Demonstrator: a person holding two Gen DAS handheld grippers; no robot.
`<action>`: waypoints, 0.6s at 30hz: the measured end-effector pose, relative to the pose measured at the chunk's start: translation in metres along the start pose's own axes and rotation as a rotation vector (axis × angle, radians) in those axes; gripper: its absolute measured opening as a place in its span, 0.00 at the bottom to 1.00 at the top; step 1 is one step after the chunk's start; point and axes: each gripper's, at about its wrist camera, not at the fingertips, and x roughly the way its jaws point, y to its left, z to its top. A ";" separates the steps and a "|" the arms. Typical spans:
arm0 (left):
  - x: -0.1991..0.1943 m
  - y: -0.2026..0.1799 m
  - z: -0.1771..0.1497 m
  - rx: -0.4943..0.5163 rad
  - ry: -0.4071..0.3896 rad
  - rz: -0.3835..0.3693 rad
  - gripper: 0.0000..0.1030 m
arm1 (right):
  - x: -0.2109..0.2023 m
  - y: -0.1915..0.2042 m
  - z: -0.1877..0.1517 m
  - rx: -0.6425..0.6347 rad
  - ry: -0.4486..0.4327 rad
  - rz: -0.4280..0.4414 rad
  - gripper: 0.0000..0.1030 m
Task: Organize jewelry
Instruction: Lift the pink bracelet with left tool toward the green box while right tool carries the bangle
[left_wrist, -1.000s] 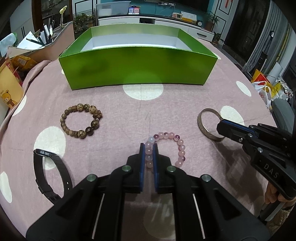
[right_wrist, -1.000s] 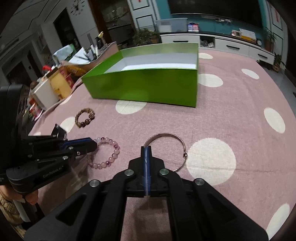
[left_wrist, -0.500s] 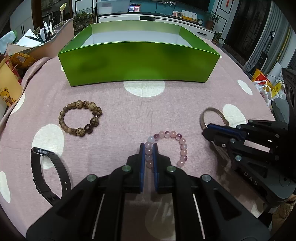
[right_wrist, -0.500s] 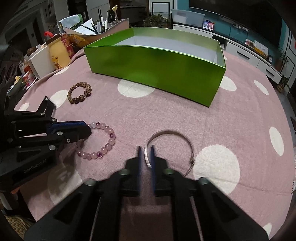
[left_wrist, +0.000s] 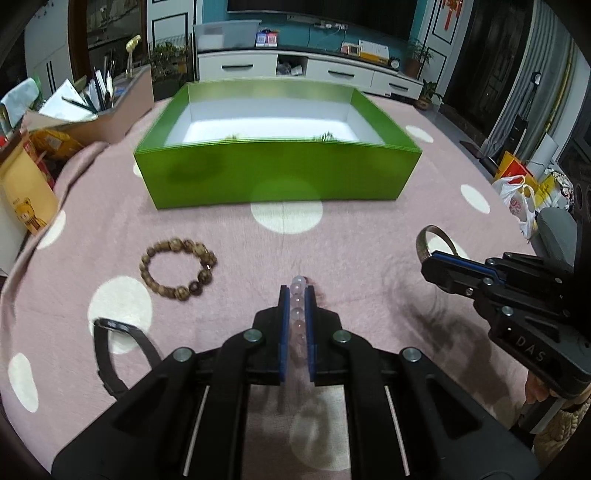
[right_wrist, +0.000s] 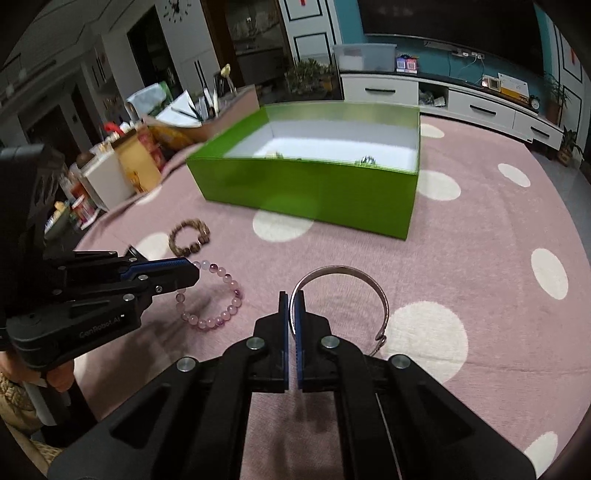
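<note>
My left gripper (left_wrist: 297, 291) is shut on a pink bead bracelet (left_wrist: 297, 295), lifted off the cloth; the bracelet hangs from it in the right wrist view (right_wrist: 221, 295). My right gripper (right_wrist: 292, 299) is shut on a metal bangle (right_wrist: 354, 284), also raised; the bangle shows in the left wrist view (left_wrist: 424, 243). A green box (left_wrist: 277, 177) with a white floor stands at the back, with small items inside near its front wall. A brown wooden bead bracelet (left_wrist: 177, 269) lies on the cloth at the left.
A black watch strap (left_wrist: 110, 350) lies at the near left on the pink dotted tablecloth (left_wrist: 369, 240). Boxes, a pen holder and papers (left_wrist: 74, 110) crowd the table's left edge. A chair and bags (left_wrist: 535, 206) stand off the right edge.
Both grippers have lifted their pieces off the cloth. The pink bracelet now hangs from the left jaws and the bangle from the right. The views have risen and show the box's inside.
</note>
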 end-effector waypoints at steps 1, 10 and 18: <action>-0.003 -0.001 0.002 0.003 -0.008 0.002 0.07 | -0.003 0.000 0.002 0.001 -0.007 0.004 0.02; -0.026 -0.002 0.022 0.022 -0.065 0.020 0.07 | -0.027 0.004 0.016 -0.011 -0.082 0.018 0.02; -0.041 -0.003 0.044 0.040 -0.113 0.035 0.07 | -0.043 0.001 0.032 -0.013 -0.134 0.015 0.02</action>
